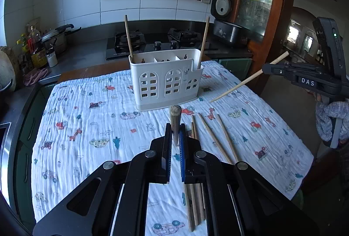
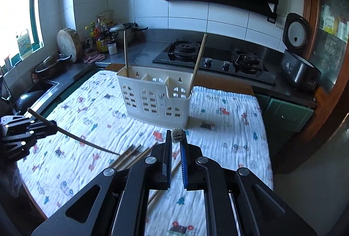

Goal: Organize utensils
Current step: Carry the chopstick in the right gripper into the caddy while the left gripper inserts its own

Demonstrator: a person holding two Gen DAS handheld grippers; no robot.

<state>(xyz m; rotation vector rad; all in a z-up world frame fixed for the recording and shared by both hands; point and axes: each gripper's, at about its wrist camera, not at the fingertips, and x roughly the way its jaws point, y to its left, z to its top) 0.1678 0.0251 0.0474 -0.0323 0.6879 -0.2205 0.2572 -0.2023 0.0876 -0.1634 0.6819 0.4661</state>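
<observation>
wooden chopstick point(image 1: 175, 118) pinched in your left gripper point(image 1: 175, 133), seen end-on in the left wrist view, long axis along the fingers, blunt end aimed at the white holder point(image 1: 165, 81) on the printed cloth point(image 1: 87, 127). two chopsticks stand in the holder's end compartments, leaning outward. loose chopsticks point(image 1: 218, 138) lie on the cloth, lengthwise toward the holder. your right gripper point(image 1: 265, 69) clamps another chopstick point(image 1: 240, 85), slanting tip-down to the cloth.

right wrist view: right gripper point(image 2: 175, 142) shut on its chopstick point(image 2: 178, 135), end-on, pointing at the holder point(image 2: 152, 96). left gripper point(image 2: 52, 127) holds its stick point(image 2: 87, 141) slanting down.
</observation>
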